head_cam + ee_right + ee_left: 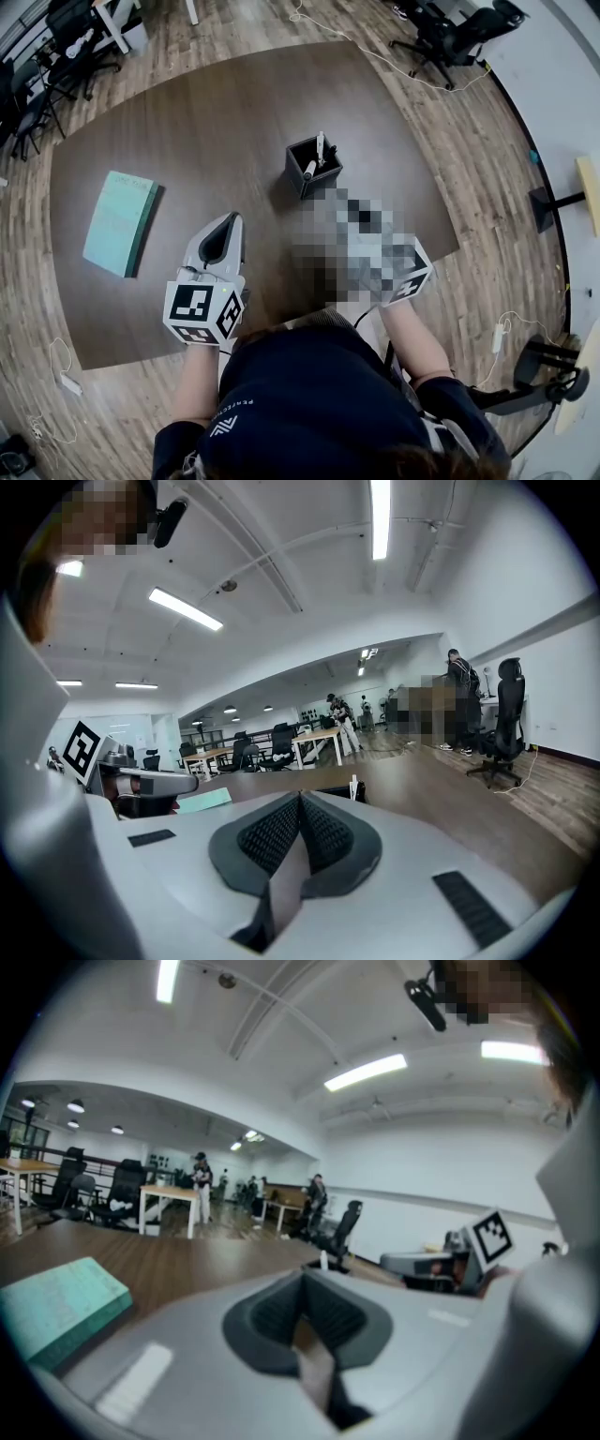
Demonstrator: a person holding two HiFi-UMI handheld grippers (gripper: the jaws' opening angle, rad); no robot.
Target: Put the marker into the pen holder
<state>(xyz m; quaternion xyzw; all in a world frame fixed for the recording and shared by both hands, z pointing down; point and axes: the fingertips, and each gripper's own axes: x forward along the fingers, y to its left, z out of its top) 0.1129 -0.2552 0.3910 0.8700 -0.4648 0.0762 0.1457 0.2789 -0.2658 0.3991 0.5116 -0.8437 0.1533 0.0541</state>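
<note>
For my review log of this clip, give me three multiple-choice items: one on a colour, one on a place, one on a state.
1. What colour is the flat pad? A red; B teal; C yellow.
2. Where does the pen holder stand? A on the pad; B on the table, apart from the pad; C on the floor.
3. How are the right tongs? A shut, empty; B wide open; C shut on a marker.
Key: 1 B, the head view shows it teal; 2 B, bare table lies between them; 3 A, its pads meet with nothing between.
</note>
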